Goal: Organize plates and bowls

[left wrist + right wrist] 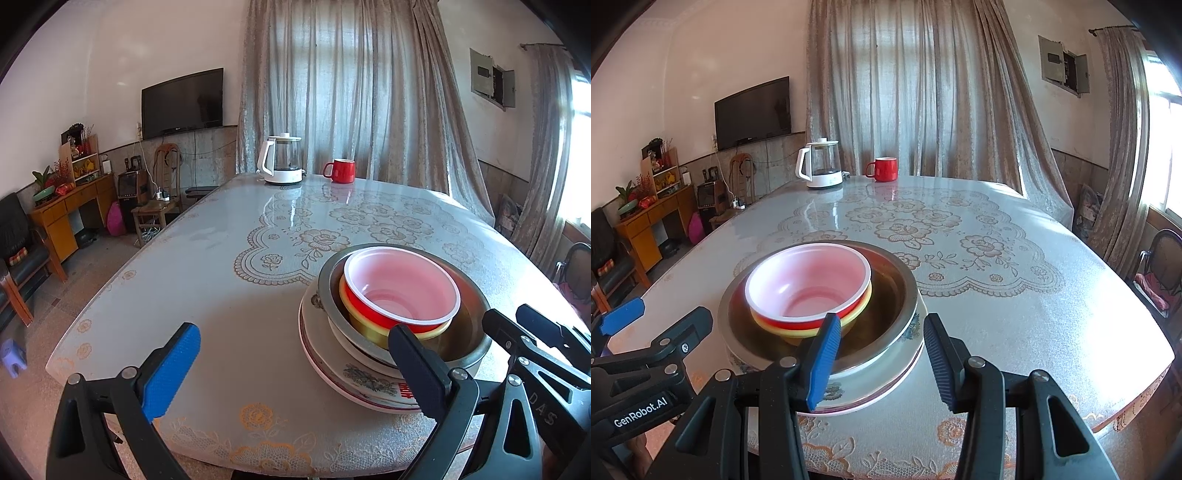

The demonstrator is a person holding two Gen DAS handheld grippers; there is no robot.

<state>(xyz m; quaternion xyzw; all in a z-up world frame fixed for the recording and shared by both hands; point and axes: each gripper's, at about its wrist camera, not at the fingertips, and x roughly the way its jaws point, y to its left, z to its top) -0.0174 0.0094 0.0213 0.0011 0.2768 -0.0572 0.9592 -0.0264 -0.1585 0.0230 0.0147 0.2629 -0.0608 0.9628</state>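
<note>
Hovering with fingers apart and empty, left gripper (295, 369) and right gripper (882, 360) flank the nested stack (820, 295); stacking looks finished, so withdrawing seems next.

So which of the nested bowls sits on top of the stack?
The red bowl with the pale pink inside; it nests in the yellow bowl, both inside the wide metal bowl.

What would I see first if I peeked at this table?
You'd spot the pile of dishes near the front edge of the table: a red bowl with a pale pink inside sits in a yellow bowl, inside a metal bowl, on flowery plates. Two open grippers, the left gripper and the right gripper, wait beside it. Far back stand a red mug and a kettle.
</note>
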